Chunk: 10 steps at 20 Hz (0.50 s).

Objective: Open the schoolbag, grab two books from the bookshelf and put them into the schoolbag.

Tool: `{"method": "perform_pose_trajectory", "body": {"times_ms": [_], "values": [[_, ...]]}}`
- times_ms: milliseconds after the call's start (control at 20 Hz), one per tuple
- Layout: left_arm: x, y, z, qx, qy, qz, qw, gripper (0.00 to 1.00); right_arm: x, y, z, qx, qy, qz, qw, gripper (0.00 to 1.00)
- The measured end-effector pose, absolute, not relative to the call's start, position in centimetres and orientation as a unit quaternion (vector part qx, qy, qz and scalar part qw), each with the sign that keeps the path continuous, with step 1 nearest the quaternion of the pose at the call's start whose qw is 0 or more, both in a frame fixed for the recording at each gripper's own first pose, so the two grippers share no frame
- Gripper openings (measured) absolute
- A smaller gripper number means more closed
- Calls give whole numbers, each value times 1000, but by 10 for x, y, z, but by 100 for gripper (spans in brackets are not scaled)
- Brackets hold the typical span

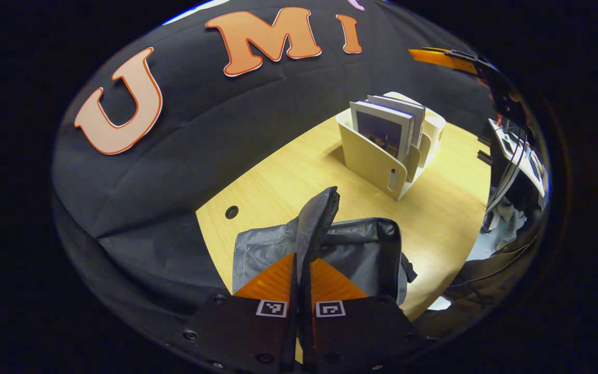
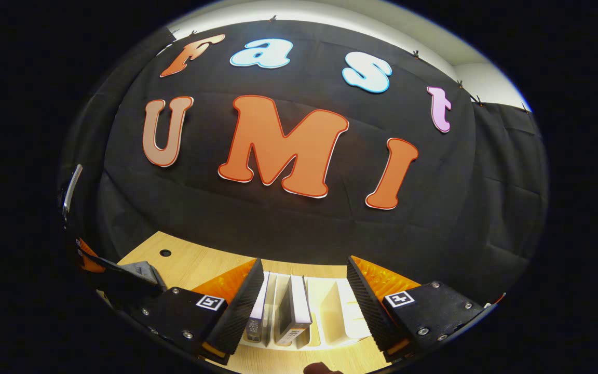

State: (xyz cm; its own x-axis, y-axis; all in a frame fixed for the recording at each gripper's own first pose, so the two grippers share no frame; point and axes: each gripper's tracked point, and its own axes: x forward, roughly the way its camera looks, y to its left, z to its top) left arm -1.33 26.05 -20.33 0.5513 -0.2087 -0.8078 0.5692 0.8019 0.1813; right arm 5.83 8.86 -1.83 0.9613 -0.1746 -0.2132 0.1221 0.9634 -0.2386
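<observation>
The grey schoolbag [image 1: 361,249] lies on the wooden table [image 1: 288,176]. My left gripper [image 1: 303,258] is shut on the bag's grey flap [image 1: 320,213] and holds it upright. Beyond the bag stands the cream bookshelf [image 1: 377,166] with two upright books [image 1: 384,130] in its slots. An orange finger [image 1: 442,57] of my right gripper shows high above the shelf. In the right gripper view, my right gripper [image 2: 304,283] is open and hovers over the bookshelf [image 2: 338,317]. Two books [image 2: 294,311] stand below, between its fingers, untouched. The flap [image 2: 140,270] shows at the left.
A round cable hole [image 1: 231,212] sits in the table left of the bag. Cables and equipment [image 1: 512,166] hang off the table's right edge. The black cloth wall runs close behind the table and the shelf.
</observation>
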Motion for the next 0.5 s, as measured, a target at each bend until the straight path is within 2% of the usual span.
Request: {"method": "perform_pose_trajectory", "body": {"times_ms": [50, 200, 500], "values": [[-11, 262, -200, 209, 418, -236, 852, 6, 60, 93, -17, -107, 123, -75, 984, 96], [-7, 268, -194, 181, 433, -268, 842, 6, 61, 103, -21, -108, 160, -79, 978, 96], [4, 277, -177, 149, 463, -320, 813, 6, 61, 127, -51, -115, 283, -43, 951, 97]]}}
